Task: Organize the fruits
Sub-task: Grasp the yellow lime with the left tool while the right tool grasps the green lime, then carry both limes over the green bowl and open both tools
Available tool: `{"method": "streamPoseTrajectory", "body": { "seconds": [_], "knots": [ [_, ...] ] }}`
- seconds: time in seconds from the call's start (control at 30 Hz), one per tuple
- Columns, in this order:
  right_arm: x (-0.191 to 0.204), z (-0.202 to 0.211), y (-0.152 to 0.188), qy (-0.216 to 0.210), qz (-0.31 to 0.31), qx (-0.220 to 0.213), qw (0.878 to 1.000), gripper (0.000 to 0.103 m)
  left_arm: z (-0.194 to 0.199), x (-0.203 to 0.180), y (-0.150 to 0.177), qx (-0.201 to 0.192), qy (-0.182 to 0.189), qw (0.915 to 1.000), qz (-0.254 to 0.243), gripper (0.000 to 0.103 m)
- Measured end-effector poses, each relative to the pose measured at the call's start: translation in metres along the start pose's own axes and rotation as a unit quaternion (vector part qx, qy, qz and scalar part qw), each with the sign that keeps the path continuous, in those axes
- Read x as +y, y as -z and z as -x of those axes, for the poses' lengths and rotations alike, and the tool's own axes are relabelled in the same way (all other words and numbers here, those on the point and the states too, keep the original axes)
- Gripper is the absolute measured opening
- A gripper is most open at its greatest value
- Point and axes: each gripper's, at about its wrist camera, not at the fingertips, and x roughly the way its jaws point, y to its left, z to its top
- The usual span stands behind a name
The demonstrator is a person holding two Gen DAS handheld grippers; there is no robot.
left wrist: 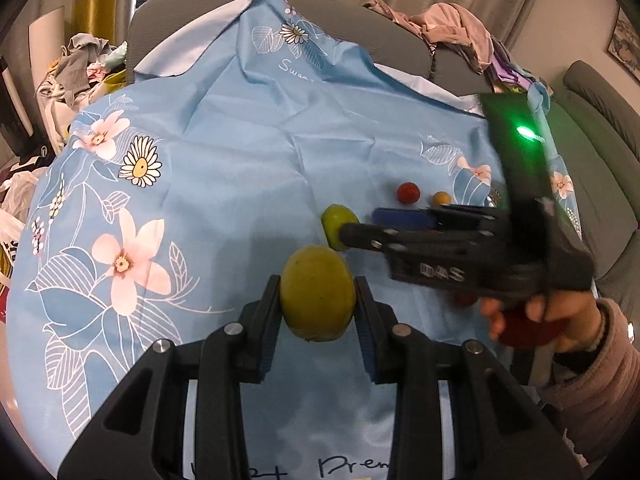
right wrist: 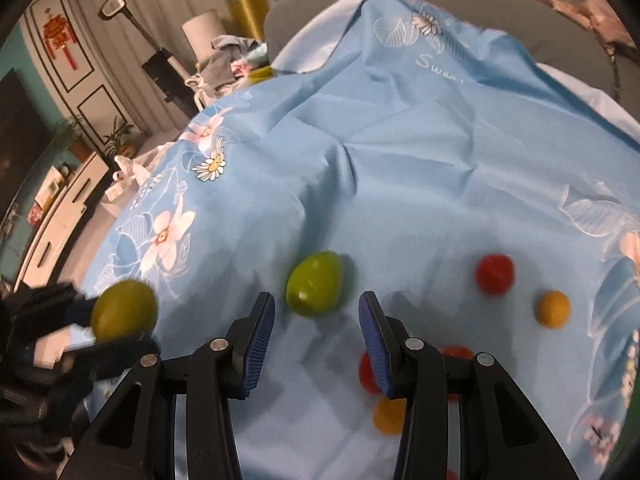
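Left hand-held gripper: clamped on a yellow-green fruit, both pads pressed to its sides, the fruit carried clear of the cloth.
Right hand-held gripper: fingers apart and holding nothing, aimed at a green fruit that lay on the cloth just beyond the tips.
Step in hand: judged to be gathering the 2 green fruits, 1 already lifted, the other being approached.
Next move: would call for pushing the right fingers forward round the green fruit, then closing; it is round and could roll on the soft cloth.
Other fruits: a red fruit and a small orange fruit lay to the right; 1 more red and 1 more orange sat near, partly hidden behind the right finger.
Surface: a blue floral cloth, creased, over a bench.
Room: a grey sofa at the right, piled clothes far, curtains behind.
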Motion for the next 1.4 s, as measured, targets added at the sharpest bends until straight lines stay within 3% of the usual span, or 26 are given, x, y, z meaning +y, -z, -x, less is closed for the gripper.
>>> {"method": "streamPoseTrajectory", "body": {
  "seconds": [0.2,0.27,0.3,0.57,0.87,1.4],
  "knots": [
    [-0.001,-0.027,-0.009,0.007,-0.013,0.030,0.999,0.044,-0.001,0.003,0.000,0.004,0.006,1.0000,0.002,0.034],
    [0.001,-0.027,-0.012,0.010,-0.011,0.025,1.000,0.042,-0.001,0.002,0.001,0.004,0.006,1.0000,0.000,0.034],
    [0.001,-0.026,-0.012,0.017,-0.010,0.024,1.000,0.036,-0.002,0.001,0.001,0.005,0.007,1.0000,-0.001,0.034],
    [-0.007,-0.012,0.000,0.019,-0.030,0.016,0.999,0.036,0.002,-0.009,0.000,0.001,0.016,0.9998,-0.011,0.034],
    [-0.018,0.047,0.035,0.017,-0.053,-0.018,0.998,0.036,0.009,-0.027,0.006,0.004,0.021,0.9995,-0.024,0.034],
    [-0.043,0.149,0.101,0.077,-0.100,-0.088,0.988,0.036,0.011,-0.096,0.012,0.014,0.050,0.9960,-0.073,0.034]
  ]
}}
